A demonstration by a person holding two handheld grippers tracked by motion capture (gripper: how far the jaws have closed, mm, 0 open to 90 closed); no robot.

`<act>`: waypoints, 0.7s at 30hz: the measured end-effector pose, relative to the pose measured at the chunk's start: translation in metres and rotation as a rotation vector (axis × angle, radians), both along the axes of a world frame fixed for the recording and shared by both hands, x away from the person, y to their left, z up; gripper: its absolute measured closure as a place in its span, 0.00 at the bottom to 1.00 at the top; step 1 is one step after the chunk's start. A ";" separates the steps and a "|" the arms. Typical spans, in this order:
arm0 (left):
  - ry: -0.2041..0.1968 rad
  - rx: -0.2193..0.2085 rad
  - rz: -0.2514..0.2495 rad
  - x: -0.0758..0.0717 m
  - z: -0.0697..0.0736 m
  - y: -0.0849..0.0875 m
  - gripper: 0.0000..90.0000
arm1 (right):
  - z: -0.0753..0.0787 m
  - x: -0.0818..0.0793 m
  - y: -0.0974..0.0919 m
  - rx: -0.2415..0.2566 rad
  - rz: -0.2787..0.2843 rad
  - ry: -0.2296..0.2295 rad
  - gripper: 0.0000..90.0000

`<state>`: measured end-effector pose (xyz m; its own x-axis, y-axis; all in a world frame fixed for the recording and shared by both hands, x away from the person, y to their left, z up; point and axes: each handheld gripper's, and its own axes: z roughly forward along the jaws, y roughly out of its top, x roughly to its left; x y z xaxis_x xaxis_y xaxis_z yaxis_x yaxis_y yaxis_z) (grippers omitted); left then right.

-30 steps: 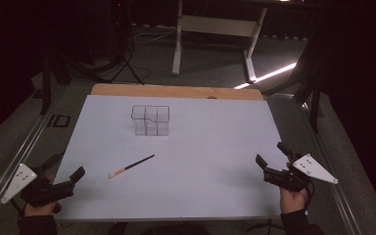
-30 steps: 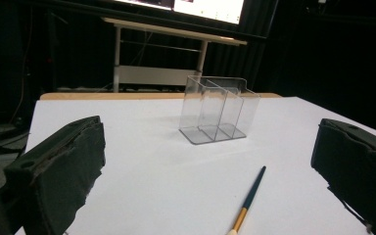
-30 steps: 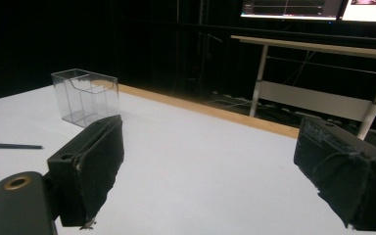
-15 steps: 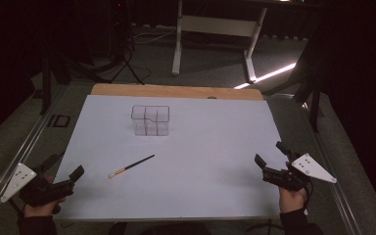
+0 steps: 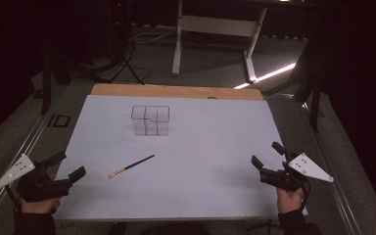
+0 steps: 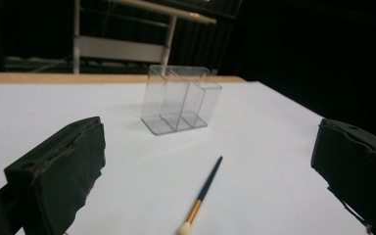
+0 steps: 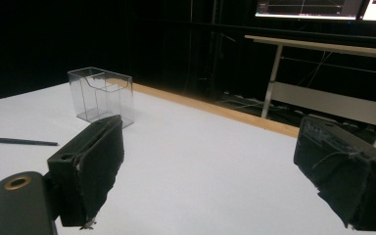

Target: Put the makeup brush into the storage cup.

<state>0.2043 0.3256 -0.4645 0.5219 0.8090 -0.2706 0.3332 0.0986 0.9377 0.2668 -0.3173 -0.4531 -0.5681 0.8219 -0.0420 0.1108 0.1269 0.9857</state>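
Paintbrush flat on the white desk, ahead and to the right of the left tool, pale bristle tip nearest that tool, dark handle angled away toward the far side. Same brush in the left gripper view, low between the two black jaws, gold ferrule just above the bristles; in the right gripper view, just a thin handle at the left edge, well off to the left of the right tool.

Clear plastic organiser beyond the brush, upright, split into compartments (exact count hard to tell), nothing visible inside. Farther ahead of the left tool than the brush, apart from it; ahead and left of the right tool.

Left tool at the near left corner of the desk, jaws spread wide, gripping nothing, held in a hand with a grey three-cornered plate on top. Right tool at the near right edge, jaws likewise wide apart and empty, held in the other hand.

Strip of bare wood along the far edge of the desk. White-legged table frame on the floor behind, dark surroundings.
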 end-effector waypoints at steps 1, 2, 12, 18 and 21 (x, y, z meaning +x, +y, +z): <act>0.011 0.008 -0.002 0.002 0.001 0.001 0.00 | 0.000 0.000 0.000 -0.001 -0.001 0.000 0.12; 0.015 0.009 -0.005 0.003 0.002 0.001 0.00 | 0.000 0.000 0.000 0.003 0.000 0.000 0.12; 0.067 0.071 -0.074 0.013 0.020 0.004 0.00 | -0.001 0.003 0.005 0.002 0.020 0.011 0.12; 0.080 0.105 -0.105 0.020 0.028 -0.001 0.00 | -0.002 0.005 0.008 0.001 0.033 0.020 0.12; 0.089 0.117 -0.129 0.026 0.031 -0.003 0.00 | -0.002 0.004 0.009 0.001 0.038 0.020 0.12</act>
<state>0.2304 0.3224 -0.4340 0.6018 0.7653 -0.2284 0.4179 -0.0581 0.9066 0.2713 -0.3085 -0.4551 -0.5997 0.7997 -0.0289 0.1260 0.1300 0.9835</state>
